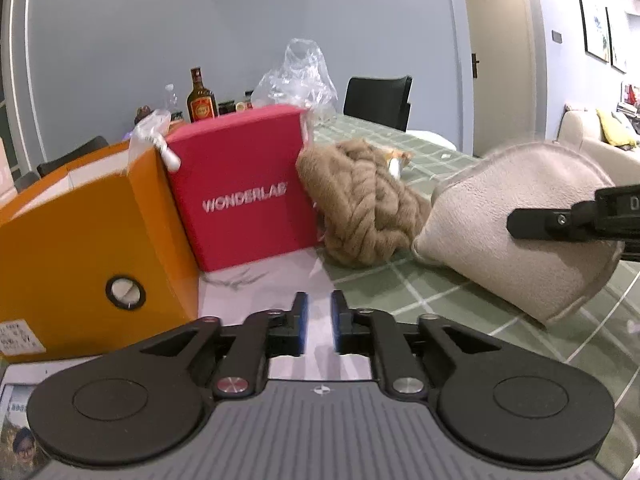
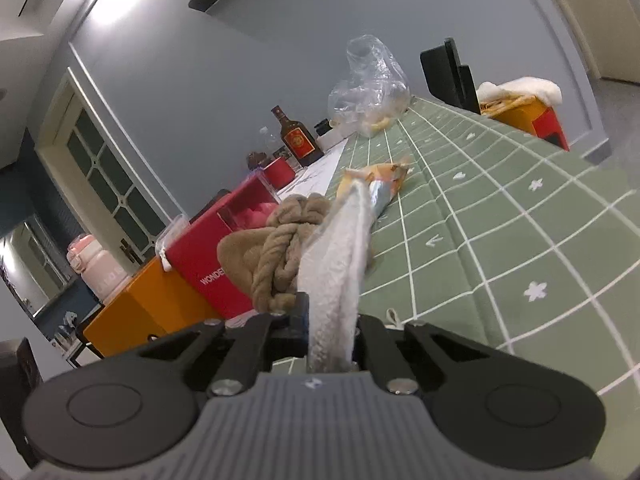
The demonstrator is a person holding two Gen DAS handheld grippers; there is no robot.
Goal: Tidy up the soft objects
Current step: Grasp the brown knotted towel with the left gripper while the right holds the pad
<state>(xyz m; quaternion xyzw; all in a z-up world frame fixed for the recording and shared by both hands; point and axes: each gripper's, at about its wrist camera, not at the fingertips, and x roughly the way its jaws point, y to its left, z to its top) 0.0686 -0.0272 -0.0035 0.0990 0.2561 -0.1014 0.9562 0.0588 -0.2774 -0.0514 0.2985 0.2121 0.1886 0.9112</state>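
Observation:
A beige plush pad (image 1: 516, 220) hangs above the green checked tablecloth (image 1: 432, 296), pinched at its right side by my right gripper (image 1: 532, 222). In the right wrist view the pad (image 2: 340, 264) stands edge-on between the shut jaws of the right gripper (image 2: 332, 320). A brown chunky knitted bundle (image 1: 360, 204) lies on the cloth next to a red WONDERLAB box (image 1: 248, 192); it also shows in the right wrist view (image 2: 276, 256). My left gripper (image 1: 319, 320) is low over the table, empty, its blue pads a narrow gap apart.
An orange box (image 1: 92, 256) stands left of the red box. Behind are a brown bottle (image 1: 201, 98), a clear plastic bag (image 1: 298, 76) and a black chair (image 1: 378, 100). A snack wrapper (image 2: 380, 184) lies on the cloth beyond the bundle.

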